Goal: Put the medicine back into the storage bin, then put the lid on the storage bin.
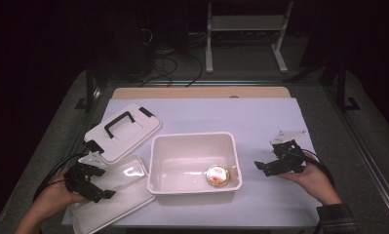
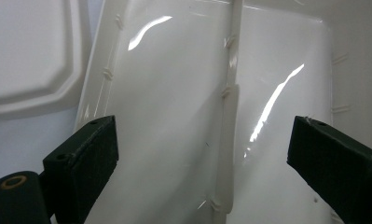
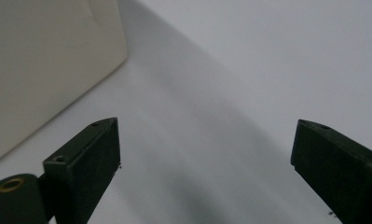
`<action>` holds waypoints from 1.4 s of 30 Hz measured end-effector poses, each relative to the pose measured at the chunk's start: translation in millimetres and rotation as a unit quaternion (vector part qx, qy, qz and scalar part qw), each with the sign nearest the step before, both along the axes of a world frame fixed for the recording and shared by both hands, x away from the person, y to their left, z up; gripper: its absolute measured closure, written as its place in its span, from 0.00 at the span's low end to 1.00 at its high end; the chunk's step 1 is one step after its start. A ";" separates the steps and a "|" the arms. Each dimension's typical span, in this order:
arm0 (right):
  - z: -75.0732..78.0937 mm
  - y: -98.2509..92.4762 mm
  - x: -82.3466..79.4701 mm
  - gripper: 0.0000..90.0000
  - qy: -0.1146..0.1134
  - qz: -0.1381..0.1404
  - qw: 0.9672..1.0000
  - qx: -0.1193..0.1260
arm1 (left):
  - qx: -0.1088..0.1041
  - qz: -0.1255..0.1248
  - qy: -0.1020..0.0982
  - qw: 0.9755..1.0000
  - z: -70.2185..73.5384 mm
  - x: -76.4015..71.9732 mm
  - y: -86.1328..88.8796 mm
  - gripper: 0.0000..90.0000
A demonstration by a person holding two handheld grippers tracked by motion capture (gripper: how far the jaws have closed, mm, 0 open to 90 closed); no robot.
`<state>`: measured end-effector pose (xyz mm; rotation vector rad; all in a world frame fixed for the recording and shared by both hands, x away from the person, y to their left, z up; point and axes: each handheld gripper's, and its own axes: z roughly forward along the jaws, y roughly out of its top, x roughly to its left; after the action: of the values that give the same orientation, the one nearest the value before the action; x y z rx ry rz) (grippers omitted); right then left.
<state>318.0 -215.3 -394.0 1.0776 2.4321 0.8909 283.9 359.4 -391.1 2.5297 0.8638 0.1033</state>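
Observation:
A white plastic box stands open at the middle of the table with a round gold-rimmed object in its front right corner. My left gripper hovers open over a shallow clear-white tray at the front left; the tray spreads beneath its fingers, nothing between them. My right gripper is open just right of the box, above bare table, and the box wall shows at the left of the right gripper view.
A white lid with a black handle lies behind the tray at the left, and its corner appears in the left gripper view. The table's white sheet stretches to the back and right. Dark floor, cables and a stand lie beyond the table.

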 end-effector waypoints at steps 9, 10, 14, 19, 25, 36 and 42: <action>-30.4 -11.4 -7.2 0.09 0.014 -0.034 0.999 0.007 | 0.002 -0.004 0.003 1.000 -0.8 -0.3 -0.8 0.09; -33.6 -12.6 -8.0 0.09 0.015 -0.038 0.999 0.008 | 0.002 -0.004 0.003 1.000 -0.9 -0.3 -0.8 0.09; -44.6 -16.4 -9.7 0.09 0.020 -0.048 0.999 0.009 | 0.001 -0.004 0.003 1.000 -1.3 -0.7 -1.7 0.09; -54.5 -18.2 -10.9 0.08 0.022 -0.058 0.998 0.005 | -0.003 -0.008 0.002 1.000 -1.2 -1.7 -1.4 0.13; -62.4 -24.3 -15.0 0.07 0.010 -0.065 0.997 0.035 | -0.004 -0.011 0.004 1.000 -3.6 -2.3 -1.3 0.16; -64.9 -26.2 -17.3 0.07 0.000 -0.065 0.997 0.044 | 0.003 -0.030 0.001 1.000 -1.5 -6.0 -5.9 0.52; -65.0 -26.3 -17.2 0.07 0.000 -0.064 0.997 0.045 | 0.024 -0.035 0.012 0.999 -5.3 -5.4 -9.5 0.70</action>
<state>300.8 -241.6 -459.0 1.2501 2.3120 0.9648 278.5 349.9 -396.4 2.6074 0.7908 0.0712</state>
